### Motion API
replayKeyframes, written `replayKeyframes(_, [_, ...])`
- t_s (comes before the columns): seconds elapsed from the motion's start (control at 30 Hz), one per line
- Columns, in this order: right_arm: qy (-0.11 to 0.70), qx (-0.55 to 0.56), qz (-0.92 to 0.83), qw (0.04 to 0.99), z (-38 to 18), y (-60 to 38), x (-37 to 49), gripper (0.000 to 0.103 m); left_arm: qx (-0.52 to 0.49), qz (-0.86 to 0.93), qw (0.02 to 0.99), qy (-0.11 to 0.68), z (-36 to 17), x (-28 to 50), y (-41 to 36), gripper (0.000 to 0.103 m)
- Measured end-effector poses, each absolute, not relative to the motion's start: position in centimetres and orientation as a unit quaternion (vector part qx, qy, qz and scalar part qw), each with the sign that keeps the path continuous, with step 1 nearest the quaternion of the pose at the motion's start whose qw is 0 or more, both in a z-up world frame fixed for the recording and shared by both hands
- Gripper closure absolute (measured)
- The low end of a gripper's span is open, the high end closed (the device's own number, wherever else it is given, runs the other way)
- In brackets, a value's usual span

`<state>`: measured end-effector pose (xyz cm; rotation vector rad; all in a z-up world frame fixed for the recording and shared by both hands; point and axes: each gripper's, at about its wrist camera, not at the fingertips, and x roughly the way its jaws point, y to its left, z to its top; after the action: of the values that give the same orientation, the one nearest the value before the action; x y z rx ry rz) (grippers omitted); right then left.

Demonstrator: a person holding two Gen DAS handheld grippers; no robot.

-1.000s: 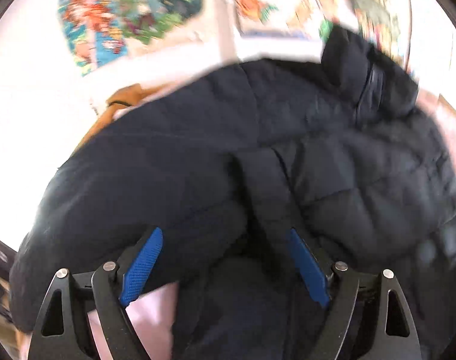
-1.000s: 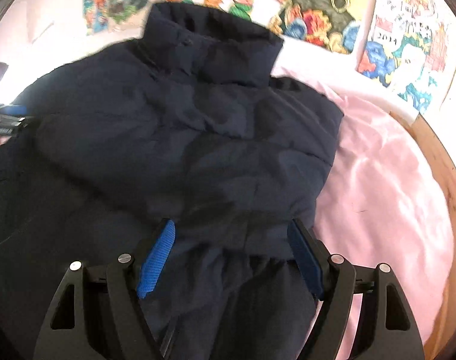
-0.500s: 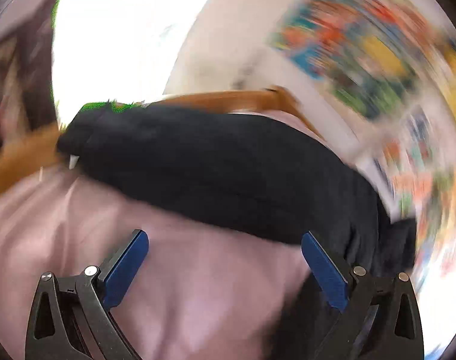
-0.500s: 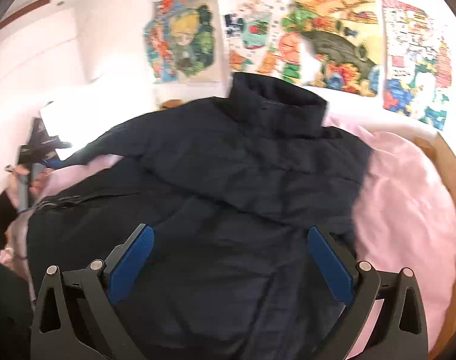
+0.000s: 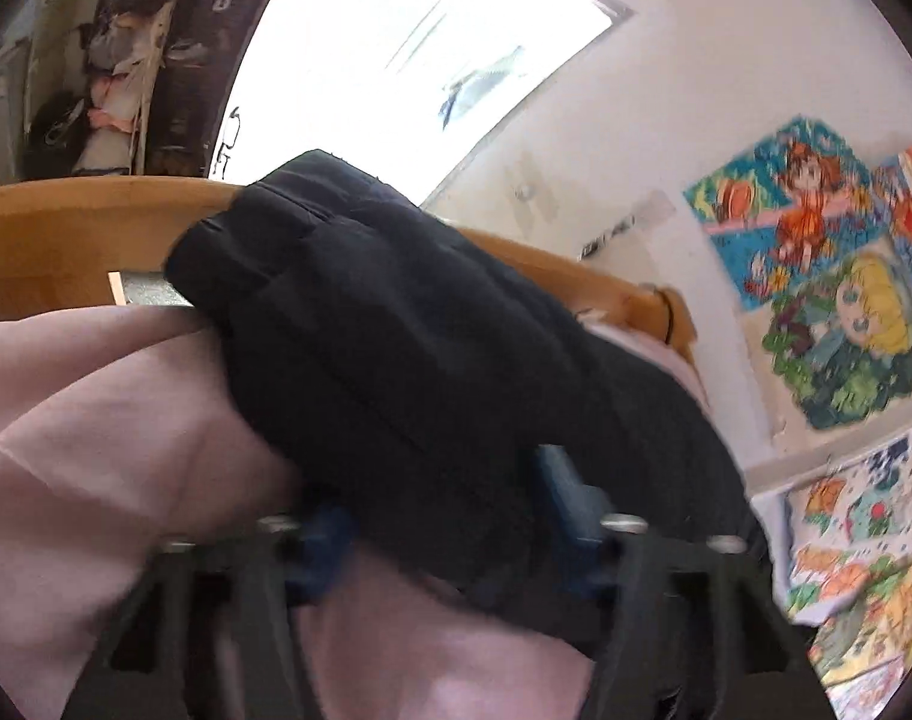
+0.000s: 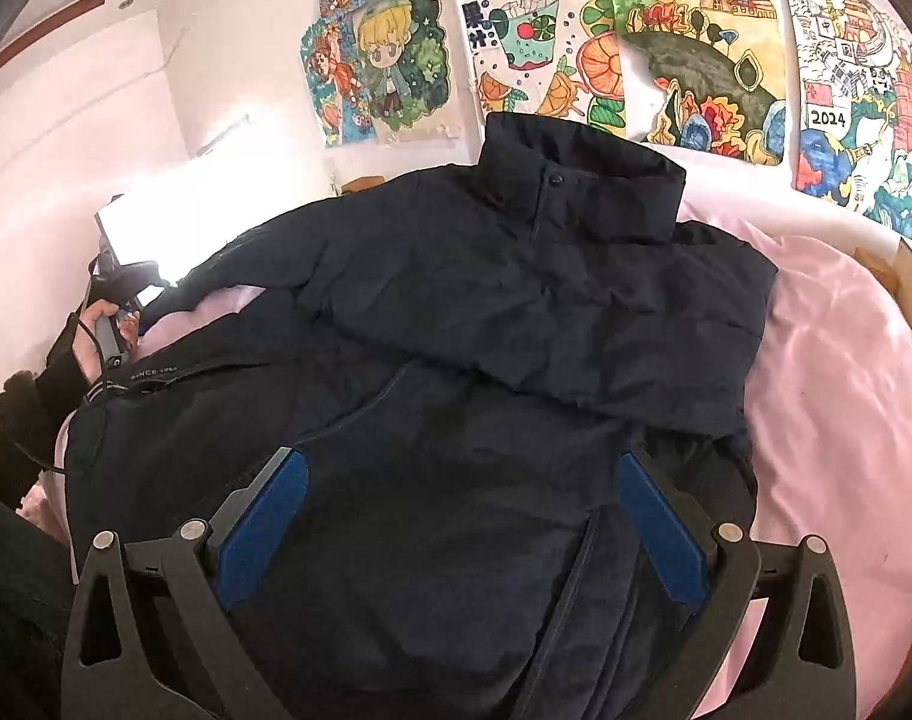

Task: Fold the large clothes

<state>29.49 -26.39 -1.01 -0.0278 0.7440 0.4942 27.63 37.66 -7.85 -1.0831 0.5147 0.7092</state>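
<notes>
A: Item one, jacket [image 6: 516, 312]?
B: Dark navy, padded, lying front-up on the pink bedsheet [image 6: 834, 360], collar toward the wall drawings [image 6: 684, 42]; one sleeve [image 5: 396, 330] stretches toward the wooden bed frame [image 5: 66, 228].

A: Left gripper [image 5: 444, 516]?
B: Jaws closing, sleeve between the blue pads; blurred, so contact is unclear.

A: Right gripper [image 6: 462, 516]?
B: Spread wide above the jacket's lower front, holding nothing.
</notes>
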Motion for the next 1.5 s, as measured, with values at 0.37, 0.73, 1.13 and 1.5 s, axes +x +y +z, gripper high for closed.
replayKeyframes(0.37, [0.356, 0.002, 0.211, 0.910, -1.2, -27.6, 30.1, 0.002, -0.369, 0.307, 0.867, 0.132, 3.6, 28.4, 33.3, 0.096])
replayKeyframes(0.73, [0.345, 0.073, 0.105, 0.930, -1.4, -32.6, 31.5, 0.002, -0.102, 0.079, 0.989, 0.071, 16.8, 33.3, 14.8, 0.096])
replayKeyframes(1.13, [0.323, 0.141, 0.026, 0.936, -2.2, -37.9, 32.5, 0.002, 0.111, -0.153, 0.960, 0.206, 9.1, 40.3, -7.7, 0.096])
replayKeyframes(1.5, [0.352, 0.138, 0.005, 0.926, -4.8, -39.5, 33.5, 0.002, 0.151, -0.177, 0.909, 0.345, -3.8, 43.7, -13.9, 0.096])
